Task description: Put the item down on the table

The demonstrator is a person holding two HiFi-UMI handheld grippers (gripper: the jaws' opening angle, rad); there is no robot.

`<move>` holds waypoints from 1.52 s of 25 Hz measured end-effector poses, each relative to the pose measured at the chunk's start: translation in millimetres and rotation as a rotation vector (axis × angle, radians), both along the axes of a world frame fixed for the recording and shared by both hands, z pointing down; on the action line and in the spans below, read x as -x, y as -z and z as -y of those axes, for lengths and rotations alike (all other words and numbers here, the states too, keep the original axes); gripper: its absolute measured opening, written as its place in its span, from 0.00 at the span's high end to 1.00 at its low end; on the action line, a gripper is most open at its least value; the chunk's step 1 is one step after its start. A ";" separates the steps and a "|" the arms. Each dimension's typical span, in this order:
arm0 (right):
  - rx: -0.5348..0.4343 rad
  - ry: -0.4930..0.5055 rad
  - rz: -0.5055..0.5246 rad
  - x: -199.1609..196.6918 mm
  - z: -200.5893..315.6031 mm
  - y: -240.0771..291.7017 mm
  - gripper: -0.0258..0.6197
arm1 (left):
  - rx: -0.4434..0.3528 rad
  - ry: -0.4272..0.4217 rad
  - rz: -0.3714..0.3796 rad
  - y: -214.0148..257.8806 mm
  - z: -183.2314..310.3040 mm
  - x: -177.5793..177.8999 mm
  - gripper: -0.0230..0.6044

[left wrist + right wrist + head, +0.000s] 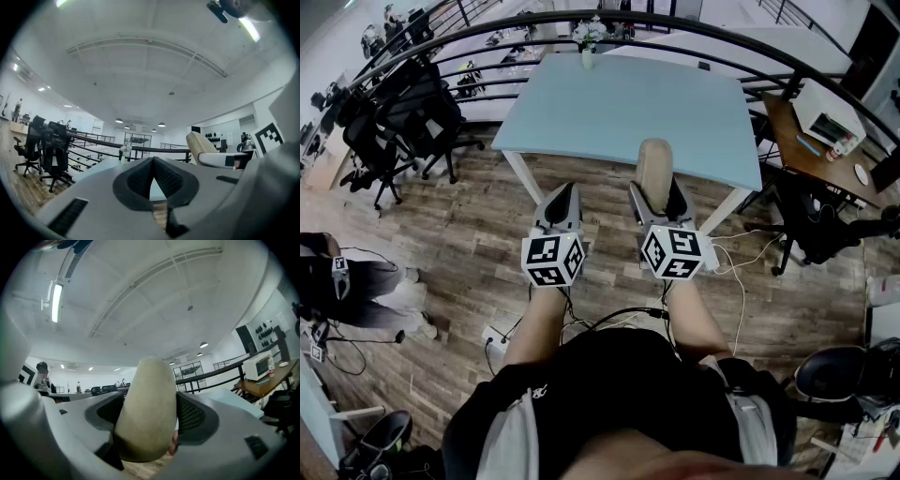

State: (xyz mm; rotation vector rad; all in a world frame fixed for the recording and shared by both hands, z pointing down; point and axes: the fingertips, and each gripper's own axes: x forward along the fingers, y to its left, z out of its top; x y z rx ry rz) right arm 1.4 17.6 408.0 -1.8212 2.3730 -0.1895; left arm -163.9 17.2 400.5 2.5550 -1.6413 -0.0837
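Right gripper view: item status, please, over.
Right gripper shut on beige oblong item. Left gripper shut, empty. Item not yet on table. Only a flower vase at its far edge.

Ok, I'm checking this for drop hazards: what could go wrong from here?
The rounded beige item sticks up well past the jaws of the right gripper, so it might tilt or slip out. The gripper seems short of the table, over the wood floor; opening now would likely drop it there.

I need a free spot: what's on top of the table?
On the table: a vase of flowers at the far edge. The beige item hides part of the near edge.
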 end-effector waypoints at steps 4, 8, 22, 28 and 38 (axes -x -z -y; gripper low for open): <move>0.004 0.004 0.001 -0.7 -10.1 -0.5 0.40 | 0.010 0.005 0.001 -0.2 -8.6 0.0 0.94; 0.014 -0.007 0.007 -3.5 -12.4 -2.7 0.40 | 0.009 0.015 -0.005 2.4 -9.2 1.0 0.94; 0.012 -0.002 0.033 -39.7 -9.3 -2.1 0.40 | 0.014 0.004 -0.003 1.5 -6.4 -38.7 0.94; 0.003 0.011 0.031 -54.5 -3.4 -1.7 0.40 | 0.012 0.005 -0.011 -0.6 -3.5 -55.6 0.94; -0.003 0.015 0.043 -58.0 24.4 -4.6 0.40 | 0.004 0.003 -0.040 -7.4 24.5 -58.8 0.94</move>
